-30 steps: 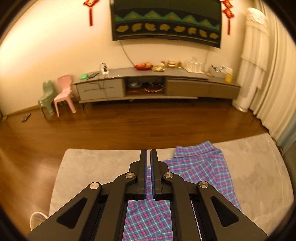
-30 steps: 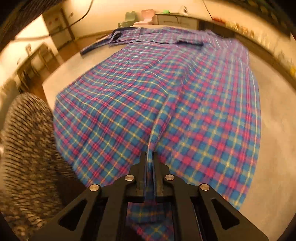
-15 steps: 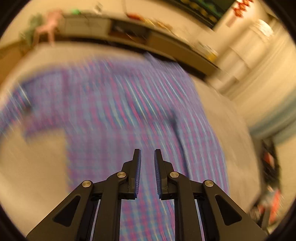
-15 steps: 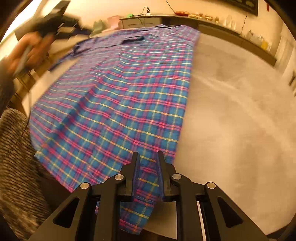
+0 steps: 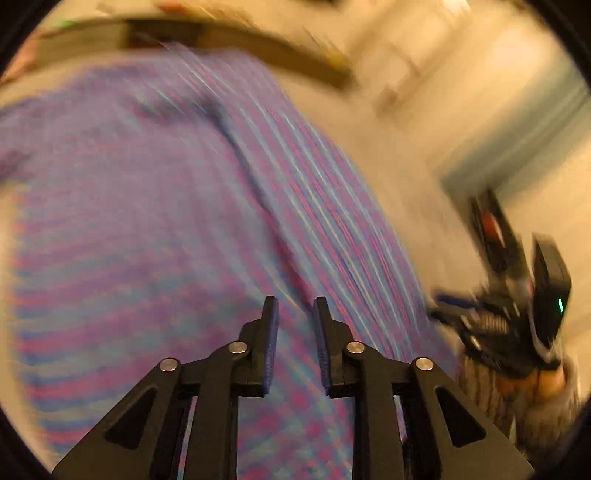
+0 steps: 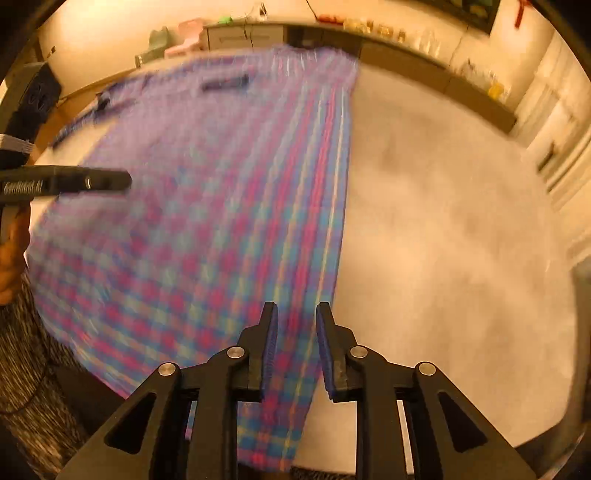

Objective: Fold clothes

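A plaid shirt (image 6: 207, 206) lies spread flat across a grey table (image 6: 443, 229), one edge draped off the near side. Above it, the left gripper (image 5: 294, 314) and right gripper (image 6: 294, 314) hover with jaws parted, holding nothing. A low cabinet (image 6: 424, 74) lines the far wall.

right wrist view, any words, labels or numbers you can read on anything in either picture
None can be read.
Left gripper, seen side-on in the right wrist view: pale lettering on its black body, too blurred to read.
Shirt: plaid only, no print or tag showing.
TV cabinet: items on top too small to show any text.
Left wrist view: motion blur throughout; the right gripper shows only a green light, no text.
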Demonstrator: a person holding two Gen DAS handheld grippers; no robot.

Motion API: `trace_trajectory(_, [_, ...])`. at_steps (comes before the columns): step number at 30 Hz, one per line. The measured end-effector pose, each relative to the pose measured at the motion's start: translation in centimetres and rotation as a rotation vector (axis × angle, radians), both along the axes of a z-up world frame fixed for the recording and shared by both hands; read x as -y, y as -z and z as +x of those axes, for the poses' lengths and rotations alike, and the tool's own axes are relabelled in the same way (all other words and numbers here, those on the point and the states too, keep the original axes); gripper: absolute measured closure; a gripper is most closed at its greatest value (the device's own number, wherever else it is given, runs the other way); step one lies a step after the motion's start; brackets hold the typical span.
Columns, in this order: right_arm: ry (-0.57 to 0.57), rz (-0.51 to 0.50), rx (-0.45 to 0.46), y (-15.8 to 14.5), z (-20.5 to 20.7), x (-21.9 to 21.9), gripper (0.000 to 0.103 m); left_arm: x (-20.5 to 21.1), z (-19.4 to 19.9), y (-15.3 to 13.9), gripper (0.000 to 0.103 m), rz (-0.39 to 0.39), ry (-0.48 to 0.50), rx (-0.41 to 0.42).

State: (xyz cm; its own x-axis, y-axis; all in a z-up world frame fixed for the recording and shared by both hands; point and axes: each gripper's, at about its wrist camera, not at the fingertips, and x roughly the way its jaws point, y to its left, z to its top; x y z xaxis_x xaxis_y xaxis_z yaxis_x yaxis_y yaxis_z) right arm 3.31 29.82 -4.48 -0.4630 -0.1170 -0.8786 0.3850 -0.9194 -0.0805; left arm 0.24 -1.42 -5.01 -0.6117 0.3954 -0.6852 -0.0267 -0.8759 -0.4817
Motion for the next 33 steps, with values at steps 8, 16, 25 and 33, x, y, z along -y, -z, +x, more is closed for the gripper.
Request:
trace_trajectory(8, [-0.300,-0.248,-0.087,-9.6,-9.8,19.3,0.037,22.3,1.3,0.0,0.042,0.213,-0.700,0.029])
trace_trajectory(16, [-0.277,-0.255,0.082,-0.8,-23.0,34.9,0.036,24.3,2.6,3.2,0.042,0.390,-0.625,0.110])
trace_trajectory(25, [-0.216,-0.212,0.067,4.5,-27.9,38.7,0.090,24.9,2.5,3.4,0.042,0.455,-0.564,0.097])
trace_trajectory(33, [-0.215,-0.404,0.017,-2.2,-26.2,32.7,0.101,24.2,2.7,3.0,0.042,0.429,-0.570,0.088])
